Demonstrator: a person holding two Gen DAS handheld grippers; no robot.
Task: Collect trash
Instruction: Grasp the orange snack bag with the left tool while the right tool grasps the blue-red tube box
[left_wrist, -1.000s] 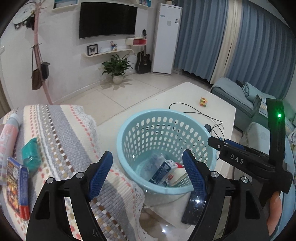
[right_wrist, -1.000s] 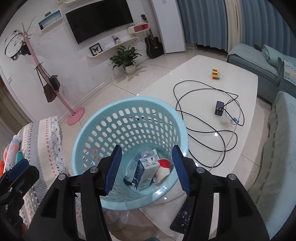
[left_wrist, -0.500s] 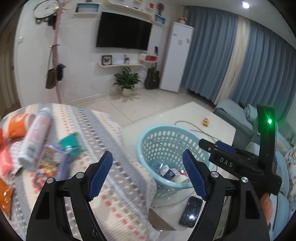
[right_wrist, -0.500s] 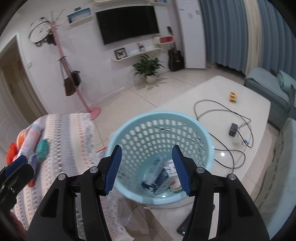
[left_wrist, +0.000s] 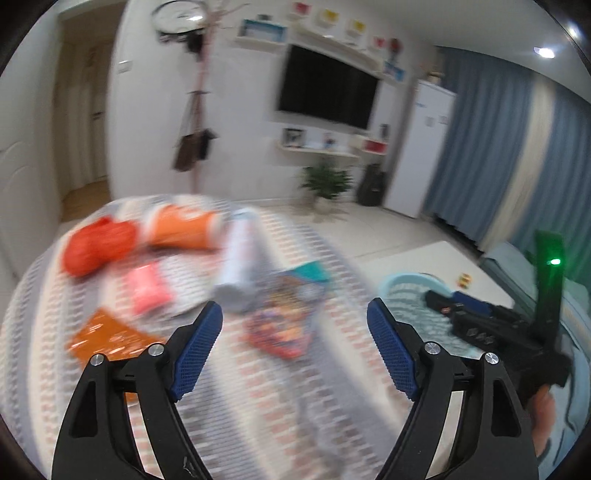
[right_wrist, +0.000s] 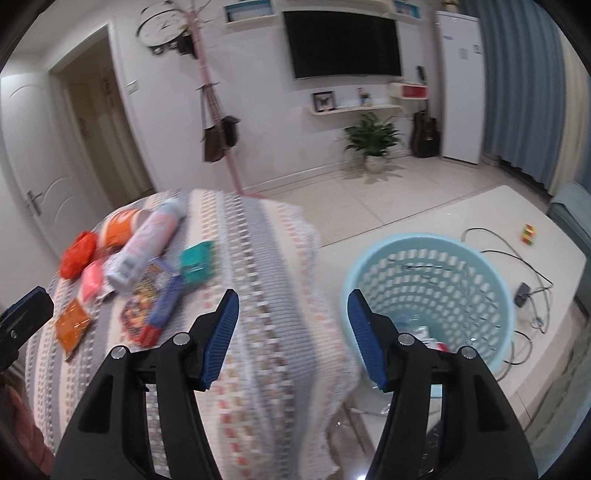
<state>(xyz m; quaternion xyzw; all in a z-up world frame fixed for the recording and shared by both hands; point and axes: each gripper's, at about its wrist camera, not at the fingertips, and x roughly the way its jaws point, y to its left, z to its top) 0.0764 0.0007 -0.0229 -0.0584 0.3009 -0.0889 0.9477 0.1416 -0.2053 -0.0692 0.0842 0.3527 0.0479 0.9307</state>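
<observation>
Woven striped cloth (right_wrist: 266, 295), grey, cream and pink. On it, trash in a loose group: white cylindrical bottle (right_wrist: 146, 245), orange cup (right_wrist: 118, 227) lying on its side, crumpled red bag (right_wrist: 77, 254), pink packet (right_wrist: 91, 282), flat orange sachet (right_wrist: 72, 326), teal packet (right_wrist: 195, 262), colourful printed box (right_wrist: 151, 310). Writing too blurred to read. Perforated light-blue plastic basket (right_wrist: 432, 295) beside the cloth, some trash inside. Left gripper (left_wrist: 295, 350) wide apart, holding nothing. Right gripper (right_wrist: 291, 332) also spread, empty.

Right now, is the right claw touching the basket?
Cannot tell. In the right wrist view the right claw is open, and one finger overlaps the basket rim, so no gap or contact shows plainly.
</observation>
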